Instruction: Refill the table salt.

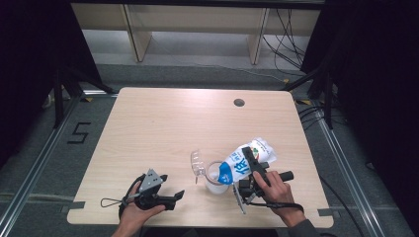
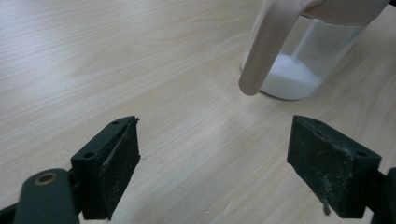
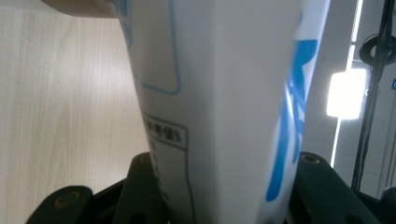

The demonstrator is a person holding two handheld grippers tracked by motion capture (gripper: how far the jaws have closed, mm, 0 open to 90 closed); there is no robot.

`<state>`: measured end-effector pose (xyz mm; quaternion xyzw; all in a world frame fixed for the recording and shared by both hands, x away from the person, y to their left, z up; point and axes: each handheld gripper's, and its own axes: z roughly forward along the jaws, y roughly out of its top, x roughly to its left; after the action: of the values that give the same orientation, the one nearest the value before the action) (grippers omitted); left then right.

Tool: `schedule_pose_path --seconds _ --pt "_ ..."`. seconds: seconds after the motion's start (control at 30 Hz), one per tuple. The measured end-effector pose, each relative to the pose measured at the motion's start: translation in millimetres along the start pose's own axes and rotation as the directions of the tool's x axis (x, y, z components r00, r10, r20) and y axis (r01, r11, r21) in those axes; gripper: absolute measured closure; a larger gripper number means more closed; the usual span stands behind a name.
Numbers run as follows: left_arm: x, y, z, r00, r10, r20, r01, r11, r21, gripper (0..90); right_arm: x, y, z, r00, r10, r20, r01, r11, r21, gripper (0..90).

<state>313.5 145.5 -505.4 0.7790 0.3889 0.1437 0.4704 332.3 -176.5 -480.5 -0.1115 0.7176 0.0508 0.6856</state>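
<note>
**Two grippers, one bag, one jar**

Right gripper (image 1: 250, 168), lower right of the high view, is clenched on one white bag (image 1: 245, 160), tilted with its low end at the rim of one clear jar (image 1: 215, 178). White powder lies in the jar. Large blue characters run along the bag; I cannot read them. Left gripper (image 1: 174, 196), lower left, rests released on the table (image 1: 158, 123), its jaws apart. One clear lid (image 1: 198, 163) stands beside the jar. A "5" marks the floor at left.

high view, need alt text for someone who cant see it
The right gripper holds a white and blue bag tilted with its lower end at the mouth of a clear container on a wooden table. The left gripper rests open nearby, pointing towards the container.
</note>
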Motion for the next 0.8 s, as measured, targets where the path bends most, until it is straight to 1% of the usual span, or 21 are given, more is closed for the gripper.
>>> schedule_pose_path --seconds 0.03,0.07,0.13,0.2,0.27,0.3,0.33,0.37,0.4,0.43,0.47,0.5,0.53,0.57,0.6,0.63,0.67,0.7,0.73,0.77,0.8 --pt "-0.3 -0.1 0.3 1.0000 -0.006 0.001 0.006 1.0000 -0.004 16.3 0.6 -0.5 1.3 0.9999 0.001 0.016 -0.001 1.000 -0.020 63.1" --pt "-0.3 0.0 0.3 1.0000 -0.006 0.001 0.006 1.0000 -0.004 16.3 -0.2 -0.1 0.8 1.0000 -0.007 0.007 0.007 1.000 -0.012 63.1" --pt "0.0 0.0 -0.1 1.0000 -0.001 0.000 0.001 1.0000 -0.001 16.3 0.1 -0.2 0.7 0.9999 -0.003 0.010 0.003 1.000 -0.012 63.1" --pt "0.1 0.0 -0.1 1.0000 0.000 0.000 0.000 1.0000 0.000 16.3 -0.1 0.0 -0.1 1.0000 -0.002 0.002 0.002 1.000 0.001 63.2" --pt "0.0 0.0 0.0 1.0000 0.000 0.000 0.000 1.0000 0.000 16.3 -0.8 -0.2 0.9 0.9997 -0.019 0.013 0.019 1.000 -0.015 63.3" --pt "0.1 0.0 0.0 1.0000 0.001 0.000 -0.001 1.0000 0.001 16.3 0.0 0.1 0.5 0.9999 -0.008 0.014 0.008 1.000 -0.008 63.4" --pt "0.0 0.0 0.0 1.0000 0.000 0.000 0.000 1.0000 0.000 16.3 0.3 0.4 0.4 0.9998 -0.012 0.017 0.012 1.000 -0.009 63.4" --pt "0.0 0.0 0.0 1.0000 0.000 0.001 0.000 1.0000 0.001 16.3 -1.2 1.4 -0.1 0.9994 -0.031 0.012 0.031 0.999 -0.007 63.5" --pt "0.0 0.0 0.0 1.0000 0.000 0.001 0.000 1.0000 0.001 16.3 -1.2 1.4 -0.1 0.9994 -0.031 0.012 0.031 0.999 -0.007 63.5" --pt "0.0 0.0 0.1 1.0000 0.000 0.001 0.000 1.0000 0.001 16.3 -2.7 1.9 -0.5 0.9985 -0.054 0.013 0.054 0.999 -0.004 63.7" --pt "0.0 0.0 0.1 1.0000 0.000 0.000 0.000 1.0000 0.001 16.3 -2.1 1.6 -0.5 0.9986 -0.051 0.012 0.051 0.999 -0.005 63.8" --pt "-0.1 -0.1 0.2 1.0000 0.000 0.001 0.000 1.0000 0.001 16.3 -0.1 1.3 -1.5 0.9997 -0.024 0.008 0.024 1.000 0.009 64.0" --pt "-0.1 -0.1 0.2 1.0000 0.000 0.001 0.000 1.0000 0.001 16.3 -0.1 1.3 -1.5 0.9997 -0.024 0.008 0.024 1.000 0.009 64.0" --pt "-0.1 -0.1 0.2 1.0000 0.000 0.001 0.000 1.0000 0.001 16.3 -0.7 1.3 -1.1 0.9995 -0.032 0.007 0.032 0.999 0.004 64.0" --pt "0.1 0.0 0.1 1.0000 0.004 0.000 -0.004 1.0000 0.000 16.3 -2.5 1.5 -0.1 0.9983 -0.057 0.012 0.057 0.998 -0.009 64.1" --pt "-0.1 0.0 0.2 1.0000 0.000 0.001 0.000 1.0000 0.000 16.3 -3.6 1.6 0.3 0.9976 -0.067 0.017 0.068 0.998 -0.017 64.1" --pt "-0.1 -0.1 0.2 1.0000 0.000 0.001 0.000 1.0000 0.001 16.3 -3.1 1.7 0.2 0.9982 -0.058 0.016 0.059 0.998 -0.014 64.1" --pt "0.0 -0.1 0.2 1.0000 0.000 0.001 0.000 1.0000 0.001 16.3 -1.2 1.5 -0.8 0.9994 -0.033 0.010 0.033 0.999 0.002 64.2" --pt "-0.1 0.0 0.2 1.0000 0.000 0.001 0.000 1.0000 0.001 16.3 -2.3 1.6 -0.3 0.9988 -0.048 0.014 0.048 0.999 -0.006 64.2" --pt "-0.1 0.0 0.1 1.0000 0.000 0.001 0.000 1.0000 0.000 16.3 -1.2 1.4 -0.8 0.9994 -0.032 0.011 0.032 0.999 0.000 64.3" --pt "0.0 0.0 0.1 1.0000 0.003 0.001 -0.003 1.0000 0.001 16.3 -1.6 1.5 -0.6 0.9991 -0.040 0.013 0.040 0.999 -0.004 64.3"
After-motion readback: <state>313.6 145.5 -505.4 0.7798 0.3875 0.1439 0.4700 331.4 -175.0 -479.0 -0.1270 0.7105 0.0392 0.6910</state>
